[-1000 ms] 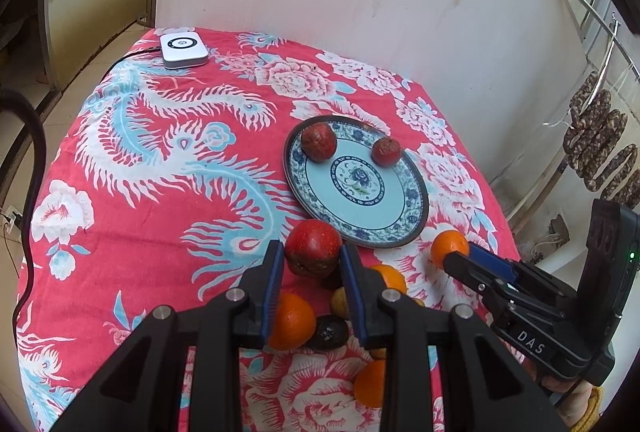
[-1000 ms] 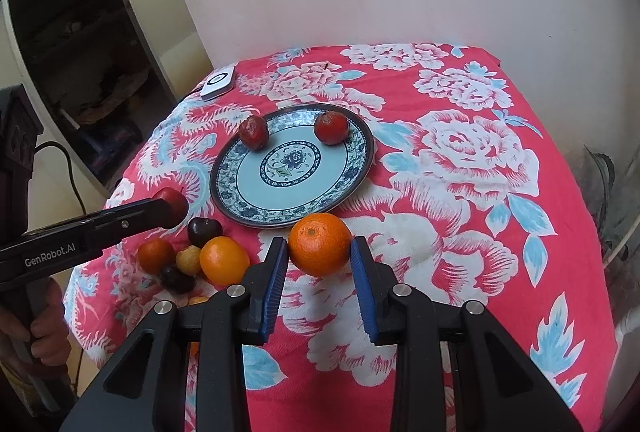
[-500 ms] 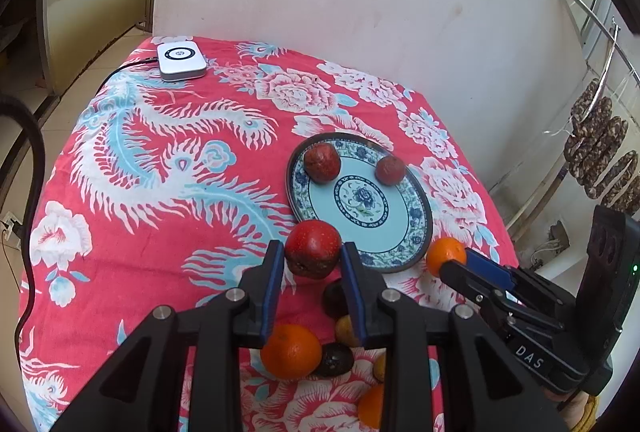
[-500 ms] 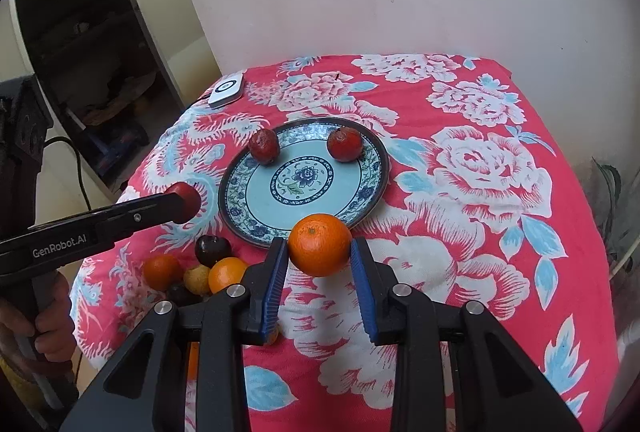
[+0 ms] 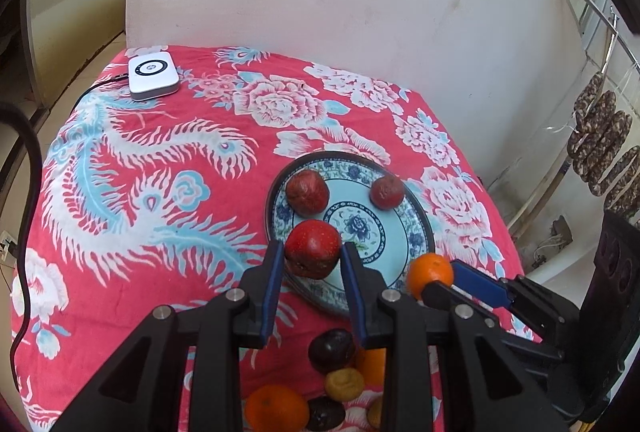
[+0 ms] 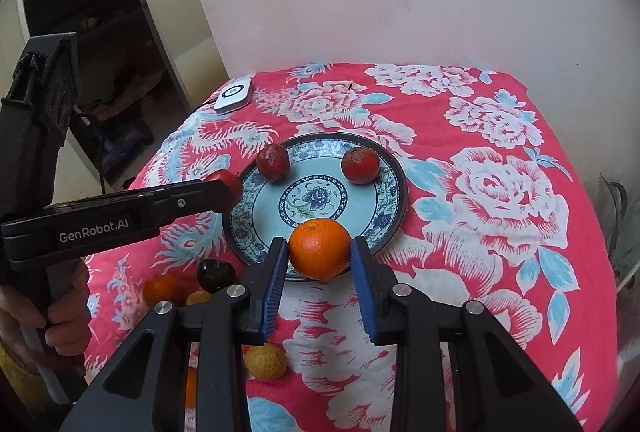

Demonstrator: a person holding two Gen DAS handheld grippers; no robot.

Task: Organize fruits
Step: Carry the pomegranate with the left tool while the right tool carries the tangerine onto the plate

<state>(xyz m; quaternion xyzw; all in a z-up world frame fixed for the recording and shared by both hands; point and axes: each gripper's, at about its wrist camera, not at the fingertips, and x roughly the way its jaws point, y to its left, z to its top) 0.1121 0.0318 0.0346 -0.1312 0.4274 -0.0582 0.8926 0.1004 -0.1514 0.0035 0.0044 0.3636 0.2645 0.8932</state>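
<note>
My left gripper (image 5: 312, 252) is shut on a red fruit (image 5: 313, 248) and holds it above the near left rim of the blue patterned plate (image 5: 416, 224). Two dark red fruits (image 5: 307, 191) (image 5: 386, 191) lie on the plate's far half. My right gripper (image 6: 319, 251) is shut on an orange (image 6: 319, 248) over the plate's near rim (image 6: 394, 224). In the right wrist view the left gripper (image 6: 230, 187) reaches in from the left with its red fruit (image 6: 228, 181). A loose pile of oranges, dark plums and yellow fruits (image 5: 332, 350) lies on the cloth in front of the plate.
A red flowered cloth (image 5: 140, 159) covers the table, which backs onto a pale wall. A white device (image 5: 153, 75) with a cable sits at the far left corner. A person's hand (image 6: 60, 324) grips the left tool's handle. Dark sausages (image 5: 604, 135) hang at the right.
Both grippers have carried their fruits forward, from the pile side to over the plate's near rim. The fruits on the plate and in the pile have stayed put.
</note>
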